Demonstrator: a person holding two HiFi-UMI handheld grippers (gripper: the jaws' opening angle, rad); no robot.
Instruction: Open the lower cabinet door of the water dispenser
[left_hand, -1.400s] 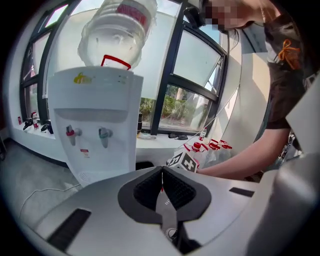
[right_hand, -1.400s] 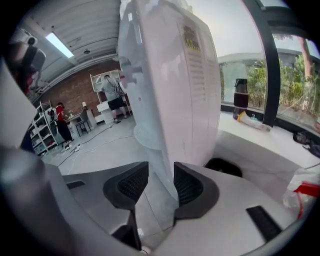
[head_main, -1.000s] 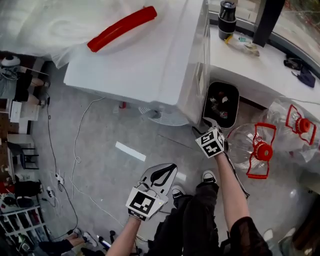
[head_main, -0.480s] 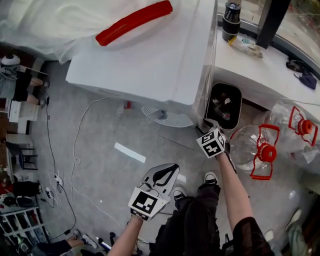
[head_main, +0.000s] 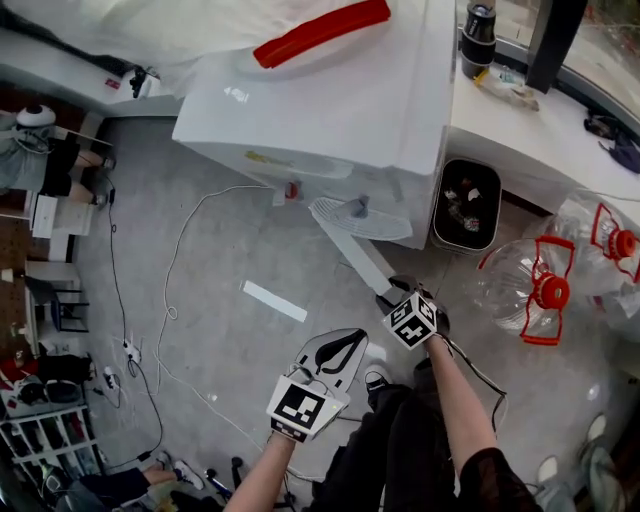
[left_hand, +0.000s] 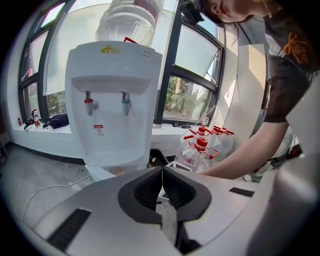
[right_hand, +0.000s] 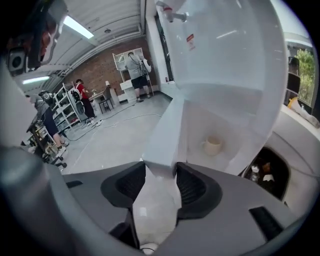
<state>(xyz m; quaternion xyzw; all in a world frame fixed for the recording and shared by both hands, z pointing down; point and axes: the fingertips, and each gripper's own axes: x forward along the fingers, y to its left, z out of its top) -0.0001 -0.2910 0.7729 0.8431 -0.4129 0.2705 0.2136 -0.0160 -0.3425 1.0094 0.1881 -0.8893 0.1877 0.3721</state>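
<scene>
from above, the head view gives only the white top of the water dispenser (head_main: 340, 110) and its round drip tray (head_main: 360, 218). the cabinet door (head_main: 358, 252) shows there as a thin pale strip, swung out below the tray across the grey floor (head_main: 220, 250).

only the right gripper view looks into the opened cabinet, a bare white space with a small cup (right_hand: 213, 145) standing on its bottom. only the left gripper view shows the dispenser's front, with a red tap (left_hand: 89, 102) and a green tap (left_hand: 125, 103) above the tray, and clear bottles (left_hand: 200, 147) with red caps to its right.

the right gripper (head_main: 395, 292) is at the door's free edge. in its own view that edge sits between the two fingers with both pads against it, and the jaws have just been easing a little wider. the left gripper (head_main: 345, 338) hangs over the floor, well apart from the dispenser, its fingers pressed together on nothing.

the door is a flat white panel, joined to the dispenser at its far end and standing wide open. a black bin (head_main: 465, 205) stands just beside the dispenser.
</scene>
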